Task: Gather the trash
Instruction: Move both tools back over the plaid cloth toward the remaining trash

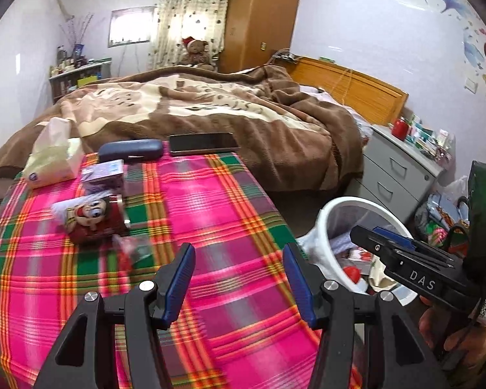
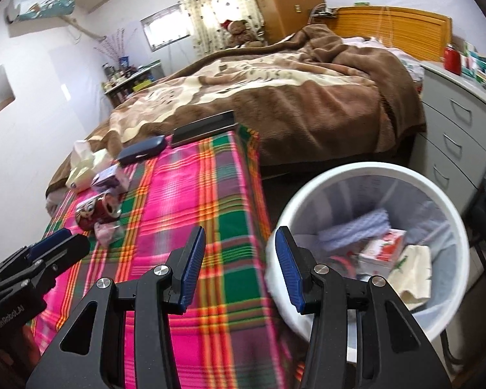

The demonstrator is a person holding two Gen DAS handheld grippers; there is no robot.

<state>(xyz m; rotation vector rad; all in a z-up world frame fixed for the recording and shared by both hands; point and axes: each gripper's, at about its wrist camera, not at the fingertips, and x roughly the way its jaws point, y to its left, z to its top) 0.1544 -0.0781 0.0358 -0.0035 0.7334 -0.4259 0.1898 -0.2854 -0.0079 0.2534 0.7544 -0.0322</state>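
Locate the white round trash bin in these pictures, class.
The white round trash bin stands on the floor just right of the table with the pink plaid cloth, in front of the grey drawer cabinet; both views show it, holding some trash.

A: Your room is bright; daylight comes through the curtain (image 1: 191, 16) and small window (image 1: 131, 26), and both glare white.

B: You have motion smear on the plaid cloth (image 1: 210, 227) and the waste bin (image 2: 372, 227) rim. Fisheye bends your walls, with dark corners.
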